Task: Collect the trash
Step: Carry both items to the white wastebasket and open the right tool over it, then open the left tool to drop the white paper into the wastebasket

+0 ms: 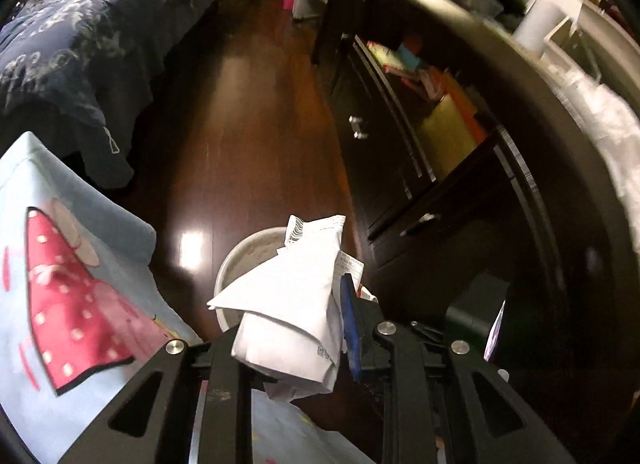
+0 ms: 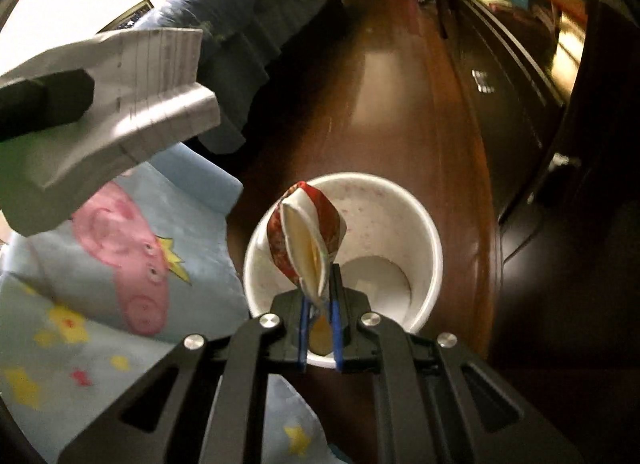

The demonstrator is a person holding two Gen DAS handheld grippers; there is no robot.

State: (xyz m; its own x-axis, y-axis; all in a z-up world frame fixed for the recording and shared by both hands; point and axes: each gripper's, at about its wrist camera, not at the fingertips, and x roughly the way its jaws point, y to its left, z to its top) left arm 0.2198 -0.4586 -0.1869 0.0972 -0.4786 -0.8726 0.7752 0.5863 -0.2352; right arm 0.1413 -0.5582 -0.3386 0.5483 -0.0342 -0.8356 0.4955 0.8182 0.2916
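Underfoot, a dark polished wood floor (image 1: 248, 112) runs from 6 toward 12 o'clock between a bed under a navy quilt (image 1: 80, 40) at 10 o'clock and a dark cabinet (image 1: 400, 152) at 2 o'clock, one drawer pulled out. A pale blue cartoon-print blanket (image 2: 100, 284) lies at 8 o'clock, its edge just beside the white bin (image 2: 424, 240). The floor strip between blanket and cabinet is narrow at the bin and wider toward 12 o'clock.

Both grippers tilt steeply downward. The left gripper (image 1: 296, 328) is clamped on a wad of folded white paper (image 1: 296, 296), held above the bin's rim at 6 o'clock; in the right view that paper shows at 10 o'clock. The right gripper (image 2: 320, 320) pinches a red-and-cream wrapper (image 2: 308, 240) directly over the bin's open mouth.
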